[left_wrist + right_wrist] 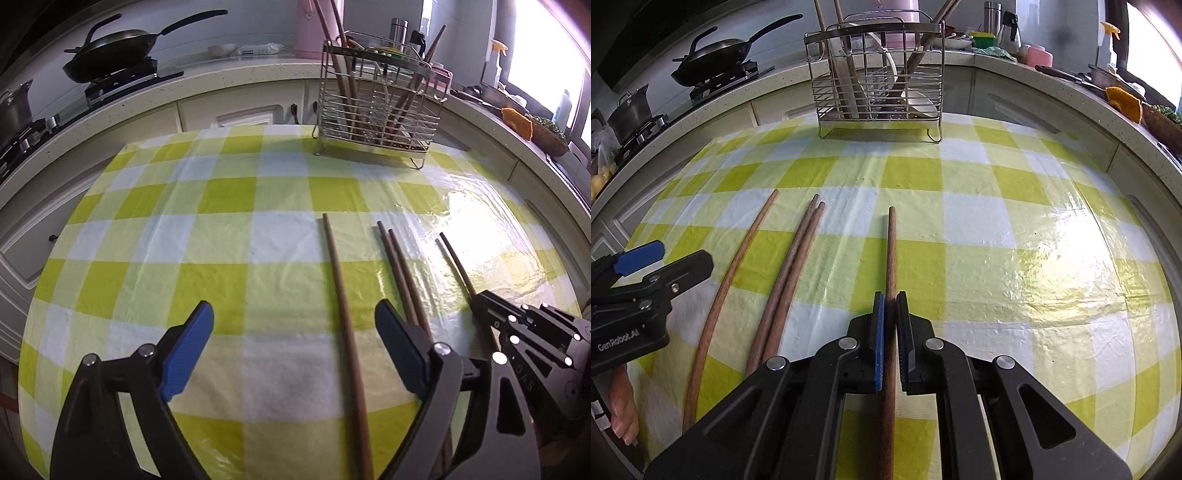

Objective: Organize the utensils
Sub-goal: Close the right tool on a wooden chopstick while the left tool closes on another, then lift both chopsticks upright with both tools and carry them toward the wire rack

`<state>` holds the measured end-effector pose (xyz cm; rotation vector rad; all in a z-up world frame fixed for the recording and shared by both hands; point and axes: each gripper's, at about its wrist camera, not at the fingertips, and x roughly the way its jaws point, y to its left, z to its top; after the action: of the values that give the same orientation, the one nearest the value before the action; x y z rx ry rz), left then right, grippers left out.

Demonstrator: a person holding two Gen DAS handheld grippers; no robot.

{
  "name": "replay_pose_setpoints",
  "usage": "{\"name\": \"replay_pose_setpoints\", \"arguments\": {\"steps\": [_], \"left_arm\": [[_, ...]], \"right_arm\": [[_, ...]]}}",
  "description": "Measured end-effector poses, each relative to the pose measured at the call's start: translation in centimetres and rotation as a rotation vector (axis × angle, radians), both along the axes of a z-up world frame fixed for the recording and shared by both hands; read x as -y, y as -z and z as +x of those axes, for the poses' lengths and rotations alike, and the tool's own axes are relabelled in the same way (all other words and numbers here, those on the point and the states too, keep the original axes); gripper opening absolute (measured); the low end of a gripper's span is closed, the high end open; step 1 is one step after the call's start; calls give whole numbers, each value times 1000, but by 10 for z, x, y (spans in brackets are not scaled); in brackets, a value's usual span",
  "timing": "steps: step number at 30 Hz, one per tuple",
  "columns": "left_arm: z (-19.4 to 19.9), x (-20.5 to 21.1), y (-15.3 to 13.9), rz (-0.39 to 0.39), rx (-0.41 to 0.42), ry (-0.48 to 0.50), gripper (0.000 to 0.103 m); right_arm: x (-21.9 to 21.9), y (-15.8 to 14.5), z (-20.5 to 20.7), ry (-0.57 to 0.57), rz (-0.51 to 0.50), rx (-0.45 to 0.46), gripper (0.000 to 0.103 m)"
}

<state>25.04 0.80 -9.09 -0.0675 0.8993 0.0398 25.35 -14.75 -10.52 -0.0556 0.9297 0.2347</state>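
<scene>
Right wrist: R gripper (891,299) clamping chopstick (891,251)

"GenRobot_AI" — white lettering — stands on the left gripper (661,258) body.

A pale counter (236,75) curves behind the table (207,236), which wears a green checked cloth. On the counter's left stands a stove (122,79) with a wok (110,48). At its right a bright window (543,44) glares, perhaps overexposed.
</scene>
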Motion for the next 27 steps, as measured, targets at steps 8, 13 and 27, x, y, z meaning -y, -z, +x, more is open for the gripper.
{"name": "replay_pose_setpoints", "arguments": {"steps": [8,13,27], "left_arm": [[17,22,16,35,-50,34,55],[20,25,23,57,-44,33,46],[20,21,21,29,-48,120,6]], "right_arm": [[7,0,0,-8,39,-7,8],[11,0,1,-10,53,-6,8],[0,0,11,-60,-47,-25,9]]}}
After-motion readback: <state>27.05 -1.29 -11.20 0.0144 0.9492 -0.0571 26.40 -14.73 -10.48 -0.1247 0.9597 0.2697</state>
